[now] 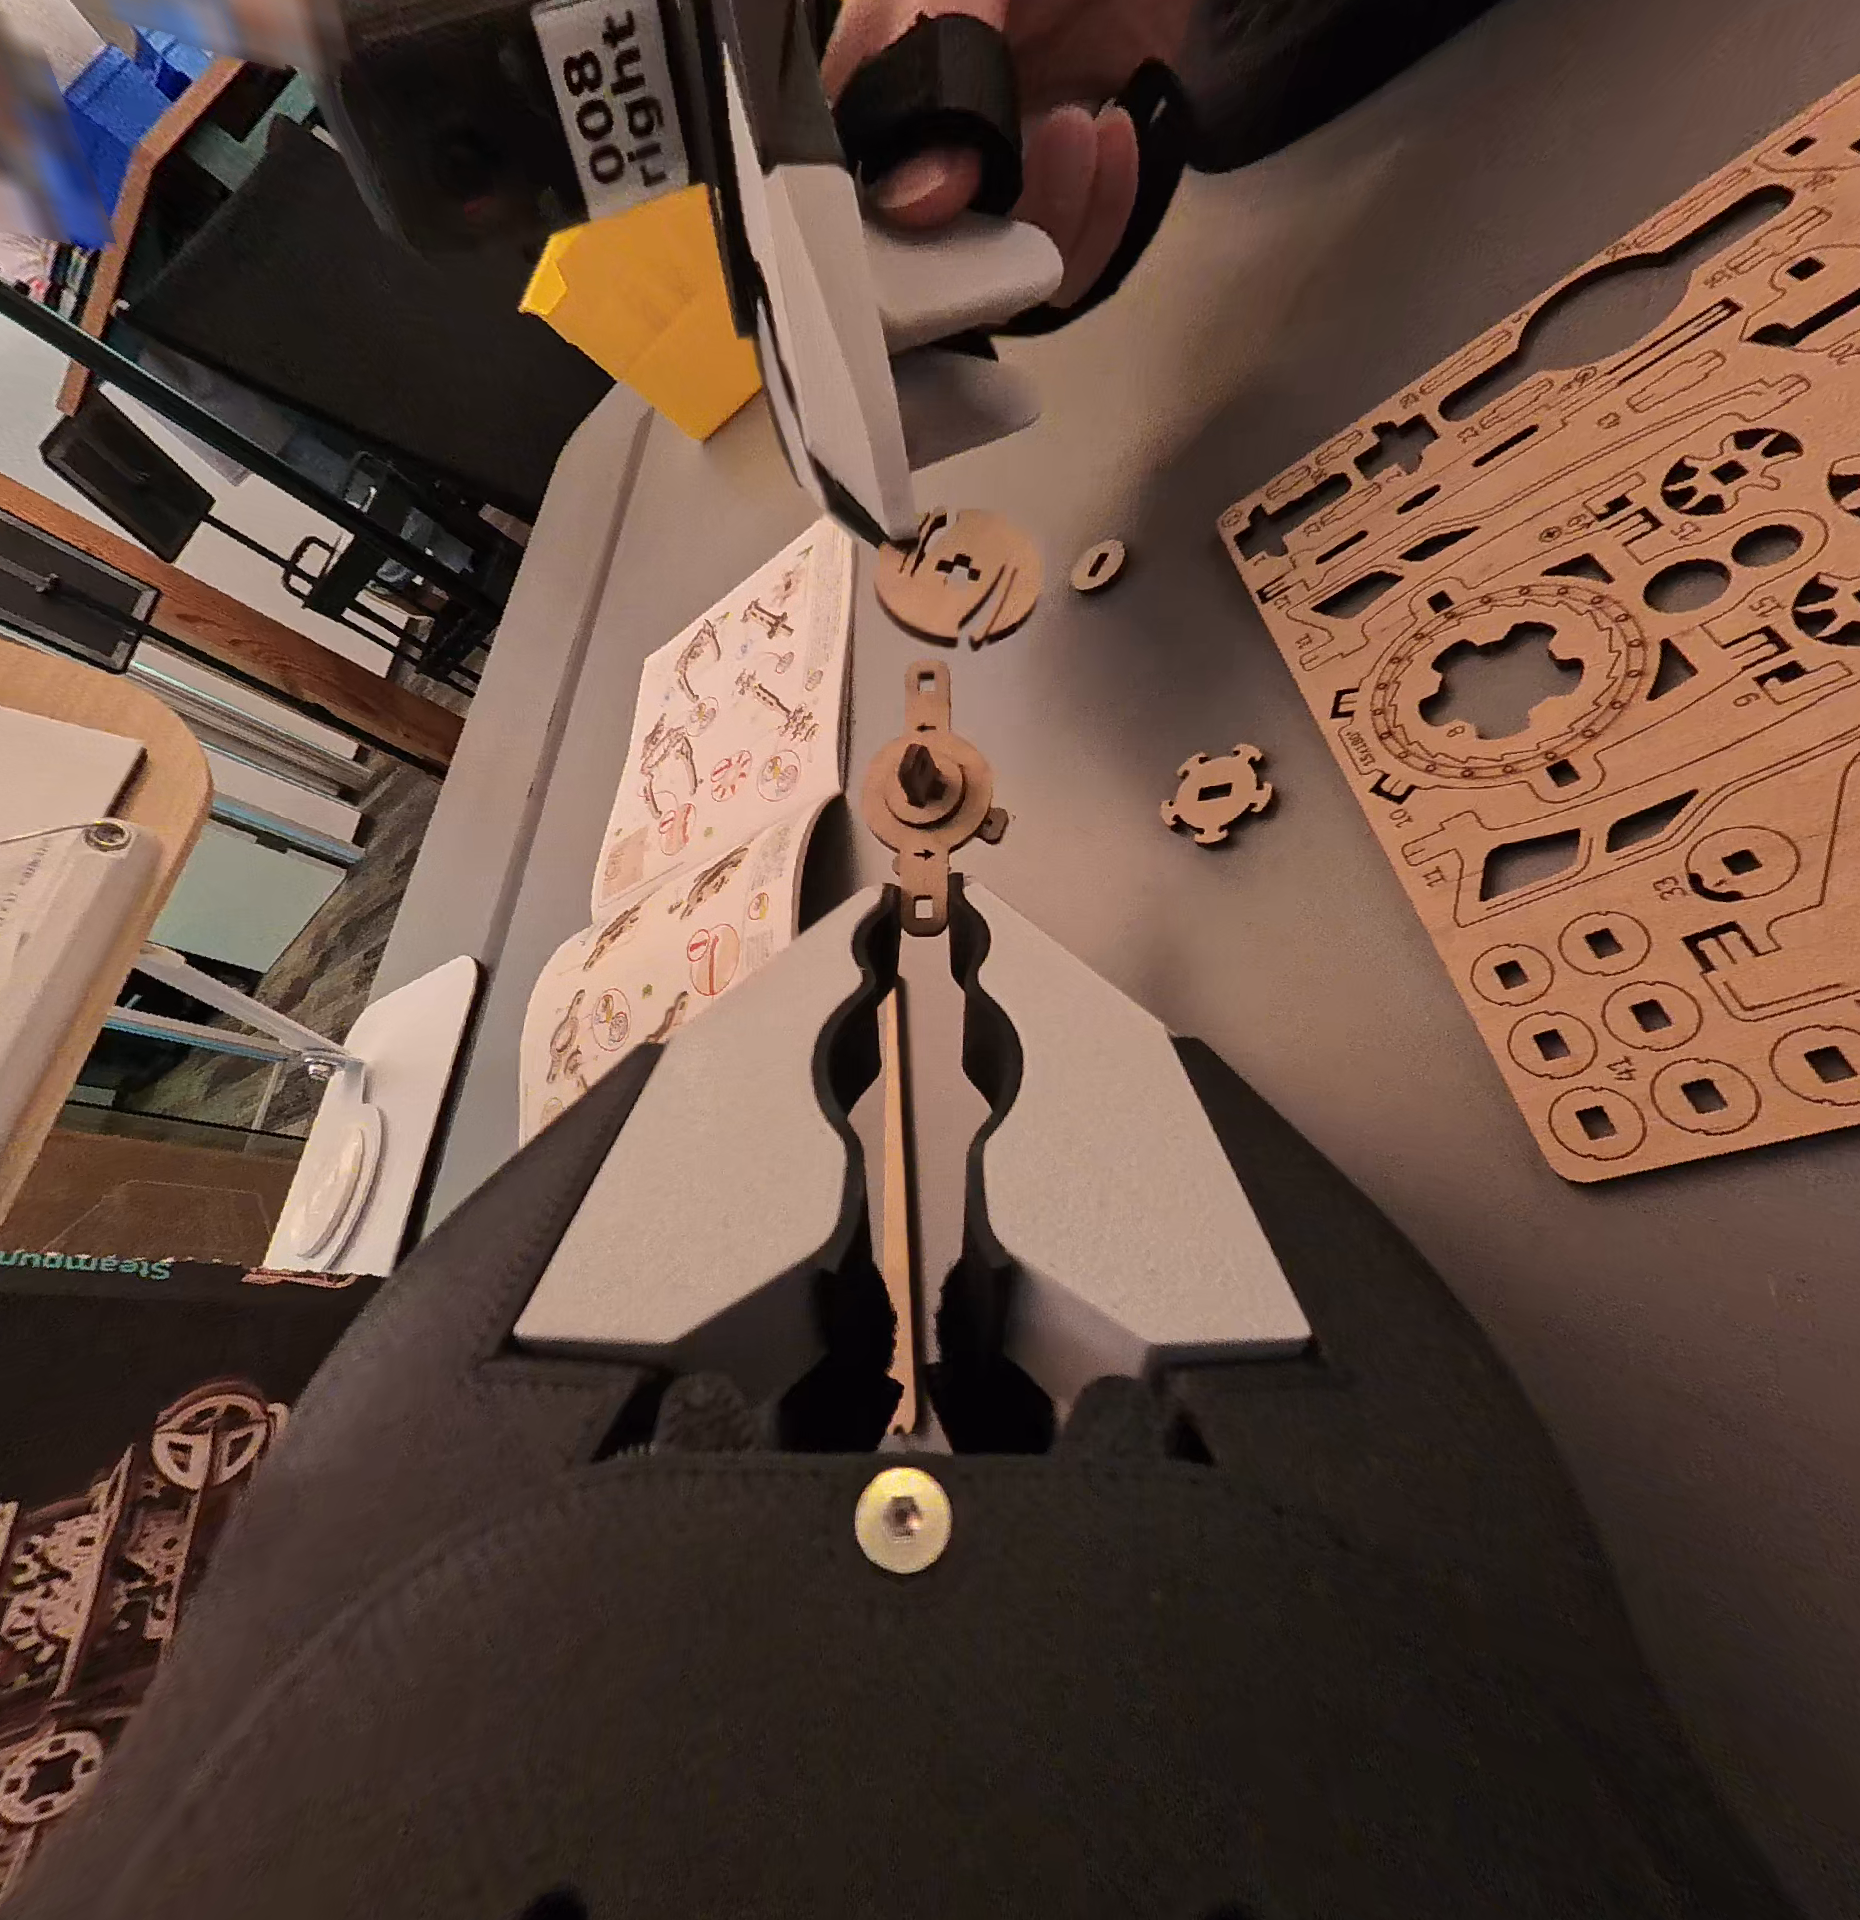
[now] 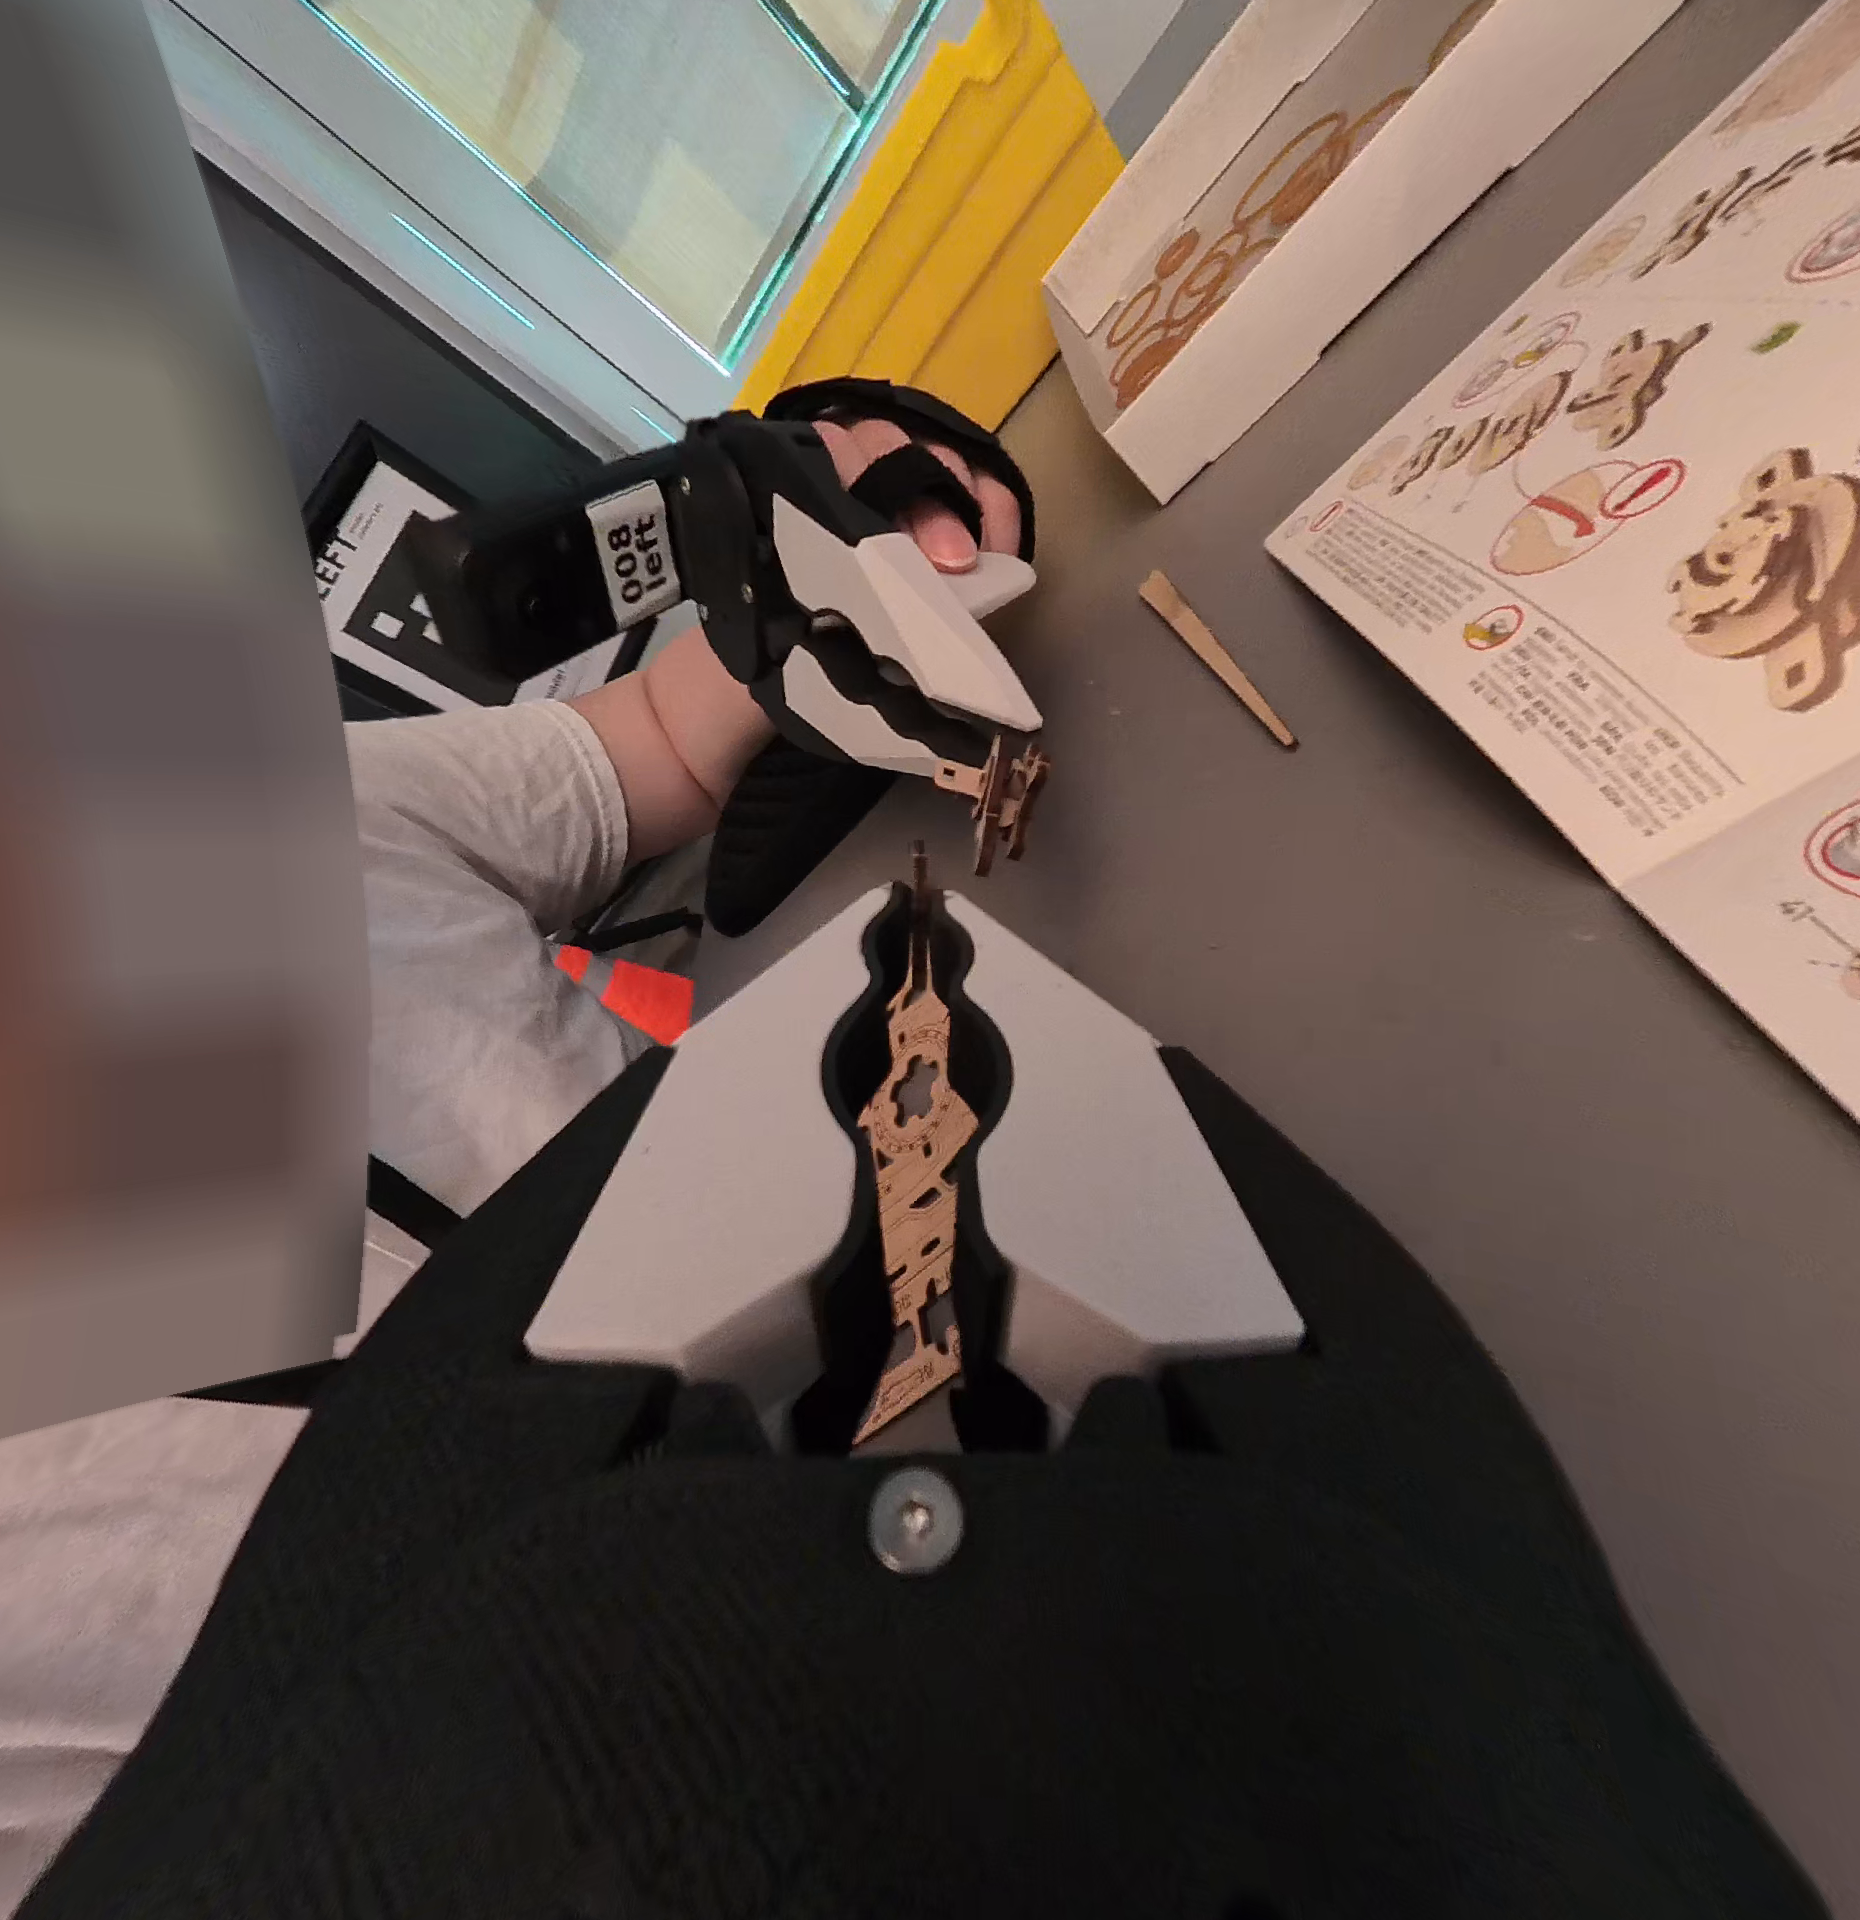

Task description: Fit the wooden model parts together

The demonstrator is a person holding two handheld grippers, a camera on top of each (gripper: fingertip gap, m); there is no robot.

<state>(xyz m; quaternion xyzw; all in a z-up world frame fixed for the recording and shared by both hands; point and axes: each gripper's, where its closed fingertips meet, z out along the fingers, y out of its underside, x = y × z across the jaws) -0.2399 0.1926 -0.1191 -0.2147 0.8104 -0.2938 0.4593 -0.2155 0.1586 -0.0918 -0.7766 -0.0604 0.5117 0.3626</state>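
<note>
In the left wrist view my left gripper (image 1: 924,906) is shut on a thin wooden axle strip that carries a small wooden disc assembly (image 1: 924,800), held above the grey table (image 1: 1269,1299). My right gripper (image 1: 890,530) comes in from the top, shut on the edge of a round slotted wooden disc (image 1: 957,577) just beyond the strip's tip, not touching it. In the right wrist view my right gripper (image 2: 921,914) holds that disc edge-on (image 2: 921,883). My left gripper (image 2: 993,743) holds the assembly (image 2: 1009,810) a short way ahead.
A laser-cut wooden parts sheet (image 1: 1591,675) lies at the right, with a small oval washer (image 1: 1097,566) and a notched wheel piece (image 1: 1217,795) loose beside it. An open instruction booklet (image 1: 718,748), a yellow bin (image 1: 645,301), a wooden wedge stick (image 2: 1217,660) and a white box (image 2: 1269,239) are nearby. Tip to tip, the grippers are about 6 cm apart. The notched wheel piece (image 1: 1217,795) lies around 6 cm away from my left fingertips.
</note>
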